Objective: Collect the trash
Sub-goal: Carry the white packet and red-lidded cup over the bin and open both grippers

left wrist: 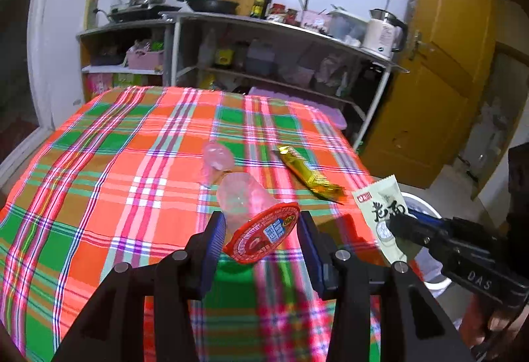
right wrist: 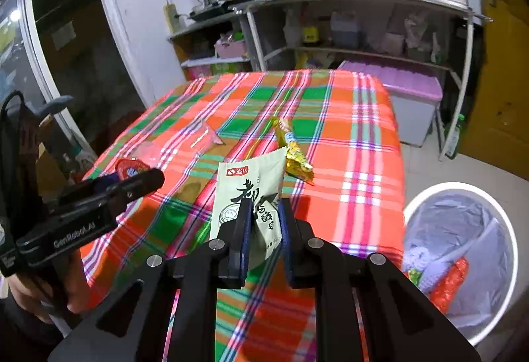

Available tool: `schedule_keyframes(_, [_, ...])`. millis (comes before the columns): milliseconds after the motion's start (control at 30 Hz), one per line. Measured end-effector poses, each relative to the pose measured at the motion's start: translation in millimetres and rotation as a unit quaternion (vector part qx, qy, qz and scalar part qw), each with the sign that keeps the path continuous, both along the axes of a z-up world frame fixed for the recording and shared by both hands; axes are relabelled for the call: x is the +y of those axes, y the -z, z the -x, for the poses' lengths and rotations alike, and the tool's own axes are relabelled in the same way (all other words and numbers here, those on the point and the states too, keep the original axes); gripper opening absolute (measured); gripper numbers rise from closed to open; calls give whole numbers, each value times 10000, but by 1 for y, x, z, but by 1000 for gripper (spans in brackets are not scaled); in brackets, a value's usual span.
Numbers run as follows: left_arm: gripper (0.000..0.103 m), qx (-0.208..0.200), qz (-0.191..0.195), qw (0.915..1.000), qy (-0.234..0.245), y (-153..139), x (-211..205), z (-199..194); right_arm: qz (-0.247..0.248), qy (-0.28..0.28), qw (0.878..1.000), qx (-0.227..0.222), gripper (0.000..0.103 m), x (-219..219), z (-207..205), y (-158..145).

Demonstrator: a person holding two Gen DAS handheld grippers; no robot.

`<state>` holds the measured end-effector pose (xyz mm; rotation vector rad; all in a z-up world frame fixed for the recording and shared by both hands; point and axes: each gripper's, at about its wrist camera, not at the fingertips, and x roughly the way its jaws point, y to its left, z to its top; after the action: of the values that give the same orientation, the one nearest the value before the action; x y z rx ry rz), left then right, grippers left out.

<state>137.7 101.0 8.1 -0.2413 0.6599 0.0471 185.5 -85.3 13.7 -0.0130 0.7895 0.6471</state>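
My left gripper (left wrist: 261,229) is shut on a clear plastic jelly cup with a red foil lid (left wrist: 263,234), held above the plaid tablecloth (left wrist: 99,163). My right gripper (right wrist: 264,216) is shut on a pale green snack wrapper (right wrist: 251,190) with black characters, held above the table's near right part; the wrapper also shows in the left wrist view (left wrist: 380,213). A gold wrapper (left wrist: 310,173) lies on the cloth, also in the right wrist view (right wrist: 292,150). A crumpled clear plastic piece (left wrist: 216,160) lies beside it. A white trash bin (right wrist: 459,256) with a liner stands on the floor at the right.
Metal shelves (left wrist: 281,41) with pots, bottles and a kettle (left wrist: 383,31) stand behind the table. A yellow door (left wrist: 439,64) is at the right. A purple-lidded box (right wrist: 406,90) sits past the table's far right corner. The bin holds some wrappers.
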Motion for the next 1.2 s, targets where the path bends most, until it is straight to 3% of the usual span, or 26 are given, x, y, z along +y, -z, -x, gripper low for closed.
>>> schedule_keyframes(600, [45,-348,-90,9970,692,-34,-74,40,-325,570,9970,-409,17,-77,46,-36])
schedule_keyframes(1200, [45,-378,-139,9910,1276,-38,-127,34,-444,1116,9918,-426,17,-130,54,-35])
